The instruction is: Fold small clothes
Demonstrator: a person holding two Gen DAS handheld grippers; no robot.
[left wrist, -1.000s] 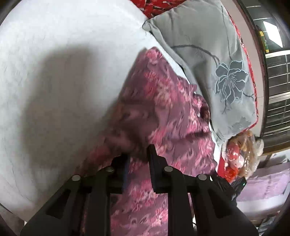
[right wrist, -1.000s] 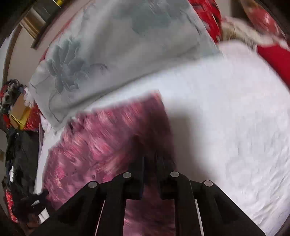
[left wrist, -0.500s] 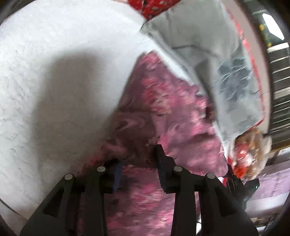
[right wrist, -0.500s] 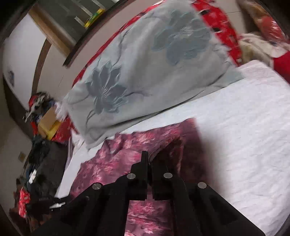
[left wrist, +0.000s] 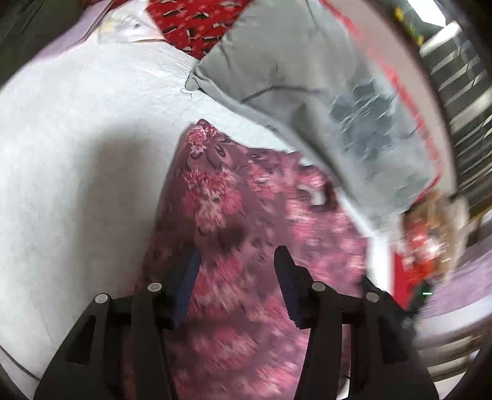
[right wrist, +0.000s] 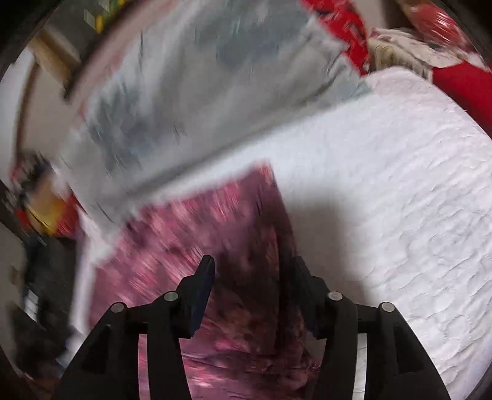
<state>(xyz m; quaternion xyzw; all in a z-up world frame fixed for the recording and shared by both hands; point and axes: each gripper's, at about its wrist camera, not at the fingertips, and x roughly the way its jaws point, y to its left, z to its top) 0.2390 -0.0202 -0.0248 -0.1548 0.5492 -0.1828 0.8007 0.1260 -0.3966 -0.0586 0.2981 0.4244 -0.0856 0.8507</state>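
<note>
A pink and maroon floral garment [left wrist: 246,215] lies spread on the white quilted bed cover [left wrist: 61,154]; it also shows in the right wrist view [right wrist: 215,234]. My left gripper [left wrist: 236,255] is open just above the cloth, holding nothing. My right gripper [right wrist: 253,264] is open over the garment's right edge, holding nothing. The white cover [right wrist: 399,200] fills the right of that view. Both views are motion-blurred.
A grey pillow with a blue flower print [left wrist: 323,92] lies just behind the garment, also in the right wrist view [right wrist: 184,92]. Red bedding [left wrist: 196,21] sits beyond it. Clutter and bags [left wrist: 430,240] lie off the bed's side.
Both grippers were shut on the garment a second ago; both have opened and let it go. The cloth now lies flat on the cover. Both cameras are moving.
</note>
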